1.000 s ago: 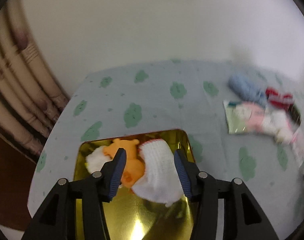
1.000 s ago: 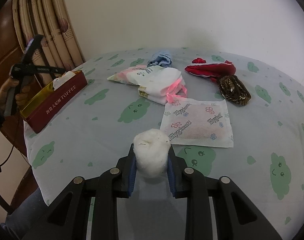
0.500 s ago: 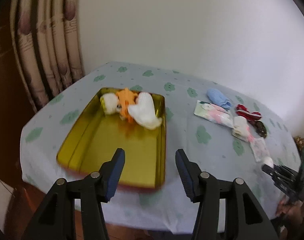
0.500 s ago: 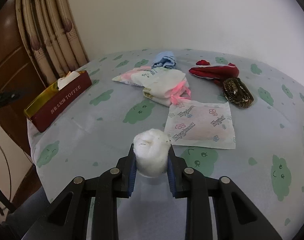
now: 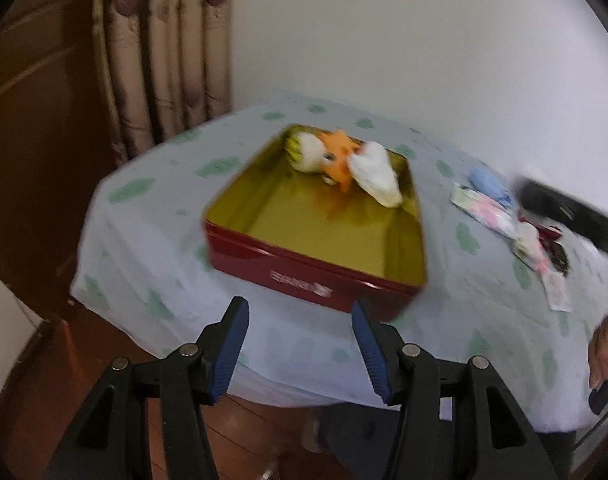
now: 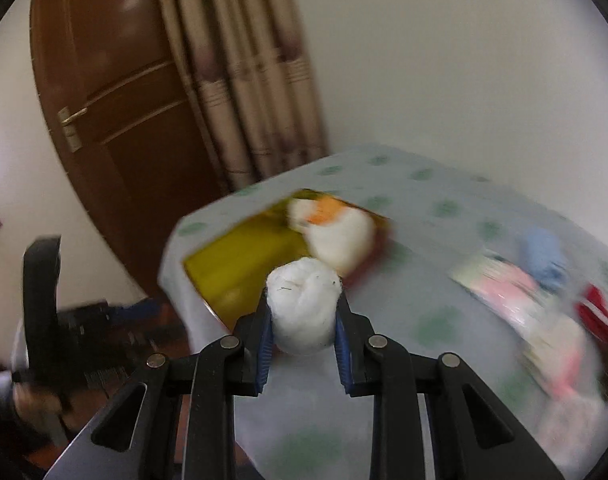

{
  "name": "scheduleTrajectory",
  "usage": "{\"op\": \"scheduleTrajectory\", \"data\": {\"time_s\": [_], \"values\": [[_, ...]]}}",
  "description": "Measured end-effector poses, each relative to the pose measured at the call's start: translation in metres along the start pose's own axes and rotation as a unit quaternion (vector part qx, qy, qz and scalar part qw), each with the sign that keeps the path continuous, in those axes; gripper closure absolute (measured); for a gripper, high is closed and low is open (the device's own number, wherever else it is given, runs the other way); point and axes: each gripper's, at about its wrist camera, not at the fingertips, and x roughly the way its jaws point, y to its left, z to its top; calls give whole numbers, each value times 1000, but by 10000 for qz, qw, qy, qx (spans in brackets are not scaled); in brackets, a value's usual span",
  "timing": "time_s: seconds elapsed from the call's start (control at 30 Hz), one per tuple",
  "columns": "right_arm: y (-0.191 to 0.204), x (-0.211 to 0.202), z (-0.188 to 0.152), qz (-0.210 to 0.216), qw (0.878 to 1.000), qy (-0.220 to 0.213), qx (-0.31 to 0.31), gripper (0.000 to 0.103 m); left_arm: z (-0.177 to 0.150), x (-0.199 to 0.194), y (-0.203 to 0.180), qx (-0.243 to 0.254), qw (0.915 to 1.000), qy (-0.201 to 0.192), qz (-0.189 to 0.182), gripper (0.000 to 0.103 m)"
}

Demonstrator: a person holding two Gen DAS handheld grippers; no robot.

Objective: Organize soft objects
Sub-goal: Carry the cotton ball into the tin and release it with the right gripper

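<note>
My left gripper point(image 5: 300, 316) agape, empty, short of red tin point(image 5: 315, 276); soft toys point(image 5: 343, 164) at 12 o'clock.

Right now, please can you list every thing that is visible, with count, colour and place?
tin box: one, red outside and gold inside, on the table's left part.
soft toys: a white and orange cluster, exact count unclear, at the box's far end.
blue cloth: one, right of the box.
pink and white packets: a blurred pile, count unclear, right side.
red item: one, far right.
tablecloth: one, pale with green prints.
cotton ball: one, white, in the right claw.
left claw: open, empty, before the box.
right claw: shut on the ball.
</note>
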Motion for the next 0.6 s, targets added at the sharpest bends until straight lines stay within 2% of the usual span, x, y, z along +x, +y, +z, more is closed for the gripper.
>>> {"op": "scheduleTrajectory", "data": {"time_s": [0.03,0.13,0.3,0.43,0.5,0.6], "values": [[3,16,8,153,9997,161,53,78,0,-3,0,45,9999,-114,108,48],[19,62,32,221,9984,524,-1,78,2,-9,2,111,9992,-302,233,48],[33,128,52,104,9929,1181,-68,78,5,-14,10,31,9973,-526,502,48],[27,169,58,16,9878,1553,118,78,6,-11,16,24,9974,-481,527,48],[23,184,58,-41,9855,1690,166,78,6,-9,17,11,9984,-398,401,48],[20,196,59,-2,9842,1753,234,77,7,-9,19,-54,9987,-382,337,48]]}}
